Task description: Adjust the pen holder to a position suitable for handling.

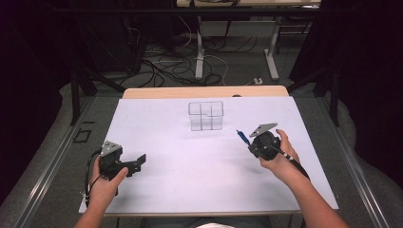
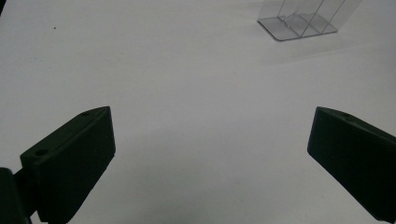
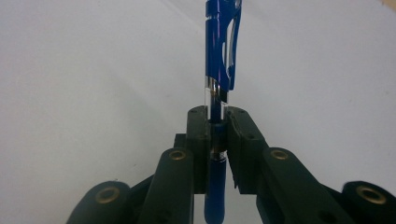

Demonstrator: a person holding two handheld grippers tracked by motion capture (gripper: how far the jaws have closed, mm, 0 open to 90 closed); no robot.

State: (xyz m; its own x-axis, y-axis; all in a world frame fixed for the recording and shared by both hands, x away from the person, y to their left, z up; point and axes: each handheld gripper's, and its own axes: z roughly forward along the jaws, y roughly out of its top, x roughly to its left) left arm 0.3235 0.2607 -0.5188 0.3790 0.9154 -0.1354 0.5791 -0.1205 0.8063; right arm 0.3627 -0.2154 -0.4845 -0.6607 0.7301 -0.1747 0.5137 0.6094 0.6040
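The right gripper [image 3: 217,122] is clamping a blue pen [image 3: 223,46], whose cap end is sticking out past the jaws toward 12 o'clock. The left gripper [image 2: 210,140] is gaping open over the white table [image 1: 190,161], with a clear organizer [image 1: 206,115] at 1 o'clock.

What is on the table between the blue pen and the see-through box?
Nothing. In the high view, only bare white table lies between the blue pen, clamped in the right gripper, and the clear box.
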